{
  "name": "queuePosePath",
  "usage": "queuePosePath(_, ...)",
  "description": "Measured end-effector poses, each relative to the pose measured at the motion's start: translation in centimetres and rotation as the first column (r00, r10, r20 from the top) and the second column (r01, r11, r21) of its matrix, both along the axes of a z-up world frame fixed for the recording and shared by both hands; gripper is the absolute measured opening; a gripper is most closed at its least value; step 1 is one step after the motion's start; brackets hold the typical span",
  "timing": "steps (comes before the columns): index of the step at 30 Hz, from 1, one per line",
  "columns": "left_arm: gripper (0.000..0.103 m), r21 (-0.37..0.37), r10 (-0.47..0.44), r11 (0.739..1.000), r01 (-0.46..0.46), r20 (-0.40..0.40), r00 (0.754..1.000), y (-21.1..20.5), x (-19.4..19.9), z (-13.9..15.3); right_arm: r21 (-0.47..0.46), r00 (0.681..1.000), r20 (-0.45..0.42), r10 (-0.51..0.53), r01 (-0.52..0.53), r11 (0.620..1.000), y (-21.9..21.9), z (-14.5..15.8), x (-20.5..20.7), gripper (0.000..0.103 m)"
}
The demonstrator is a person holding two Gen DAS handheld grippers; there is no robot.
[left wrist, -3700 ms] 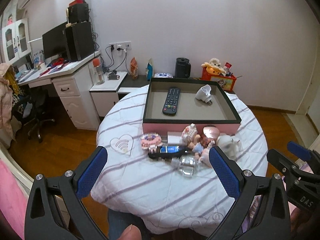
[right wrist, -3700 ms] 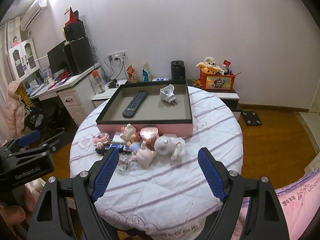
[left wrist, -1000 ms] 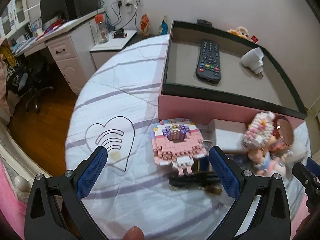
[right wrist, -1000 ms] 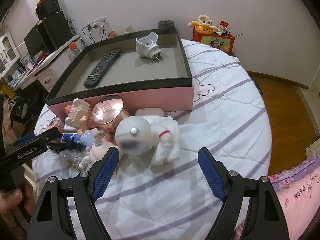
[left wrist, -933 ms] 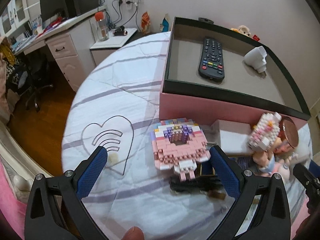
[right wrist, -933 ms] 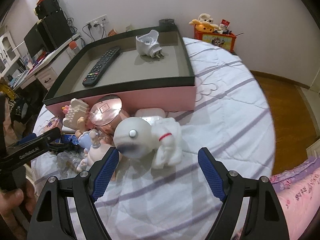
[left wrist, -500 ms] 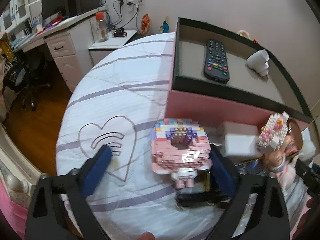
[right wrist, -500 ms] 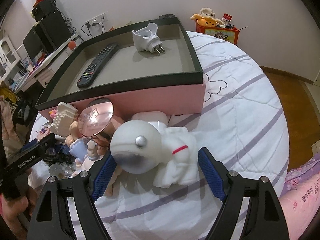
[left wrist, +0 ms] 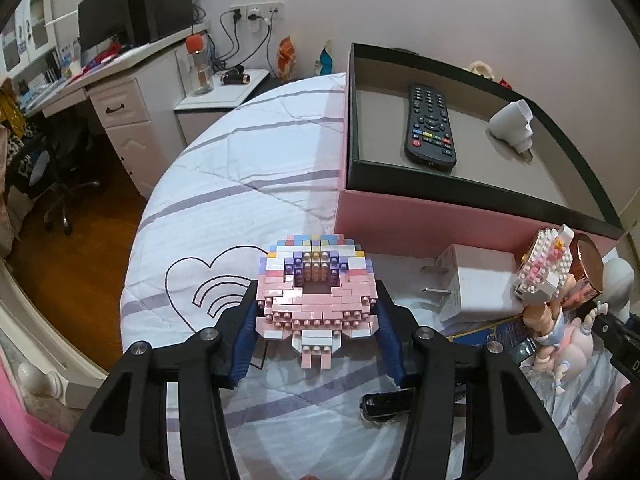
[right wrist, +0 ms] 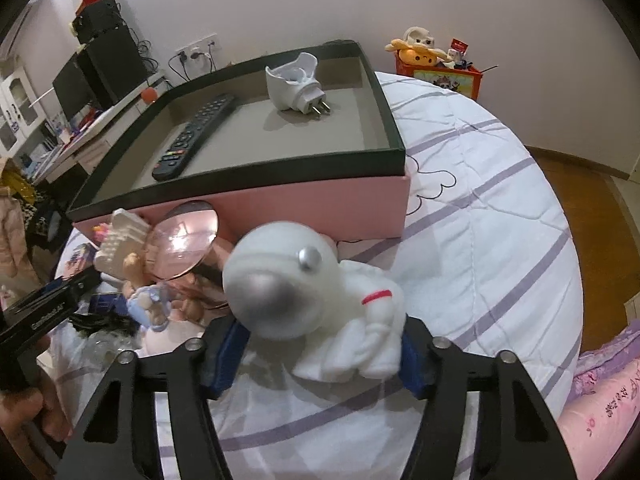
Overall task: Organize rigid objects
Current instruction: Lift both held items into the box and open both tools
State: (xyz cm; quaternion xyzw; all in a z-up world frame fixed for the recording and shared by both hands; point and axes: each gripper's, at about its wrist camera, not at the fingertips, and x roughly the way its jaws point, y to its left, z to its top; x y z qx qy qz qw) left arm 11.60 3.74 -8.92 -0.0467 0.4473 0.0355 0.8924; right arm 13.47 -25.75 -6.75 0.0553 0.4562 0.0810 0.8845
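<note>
My left gripper [left wrist: 316, 332] is shut on a pink and pastel brick-built donut [left wrist: 316, 296] on the striped cloth, just in front of the pink box [left wrist: 440, 216]. My right gripper [right wrist: 320, 344] is shut on a white astronaut figure [right wrist: 312, 288] with a silver visor, near the box's front right corner [right wrist: 320, 208]. The box holds a black remote [left wrist: 430, 126] and a white plug adapter [left wrist: 512, 124]. A white charger [left wrist: 476, 284], a small brick cake [left wrist: 546, 268], a rose-gold mirror [right wrist: 184, 246] and dolls [right wrist: 152, 304] lie between the grippers.
The round table [right wrist: 500, 216] has a white cloth with purple stripes and a drawn heart [left wrist: 208, 284]. A desk with drawers [left wrist: 120, 112] and a chair [left wrist: 60, 184] stand to the left. A toy box [right wrist: 436, 68] sits beyond the table. A pink bed edge [right wrist: 600, 412] is at right.
Both grippers moved in and down to the table and closed, the left around the brick donut, the right around the astronaut figure. Both were open half a second ago.
</note>
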Motion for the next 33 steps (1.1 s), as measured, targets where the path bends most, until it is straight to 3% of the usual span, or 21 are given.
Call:
queuePosePath(13, 0.052, -0.011, -0.011, 1.0, 0.011, 0.013, 1.0, 0.3, -1.7, 1.1, 0.053, 0.998, 0.058, 0.016, -0.019, 0.998, -1.1, 2.3, -1.7, 0.062)
queuePosePath(26, 0.052, 0.009, -0.068, 0.998, 0.068, 0.096, 0.993, -0.9, -2.4, 7.8, 0.077, 0.989, 0.139, 0.055, -0.066, 0.995, -0.7, 7.6, -2.6, 0.062)
queuePosePath(33, 0.052, 0.008, -0.116, 0.993, 0.116, 0.16, 0.98, -2.7, -1.0, 11.8, 0.053, 0.978, 0.195, 0.075, -0.087, 0.995, 0.0, 10.8, -1.0, 0.062)
